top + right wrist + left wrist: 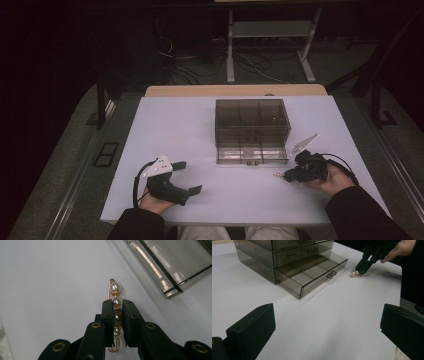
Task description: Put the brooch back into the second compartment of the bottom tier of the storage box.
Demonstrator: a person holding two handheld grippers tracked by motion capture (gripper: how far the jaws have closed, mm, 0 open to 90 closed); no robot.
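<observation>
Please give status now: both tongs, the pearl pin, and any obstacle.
Right tongs shut on pearl pin, on table. Left tongs open, empty. Bottom drawer open; nothing between.

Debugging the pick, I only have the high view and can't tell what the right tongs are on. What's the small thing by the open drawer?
Observer: A gold pin strung with pearls, lying on the white table. The right gripper view shows the beads clearly.
Operator: Are the right tongs closed on it?
Observer: Yes. The right tongs stand on either side of the middle pearls, pads against them, with the pin's ends sticking out beyond.
Operator: Anything in the bottom drawer?
Observer: The left gripper view shows the pulled-out bottom drawer with bare dividers, nothing visible inside.
Operator: Left tongs?
Observer: The left tongs are wide open over bare table.
</observation>
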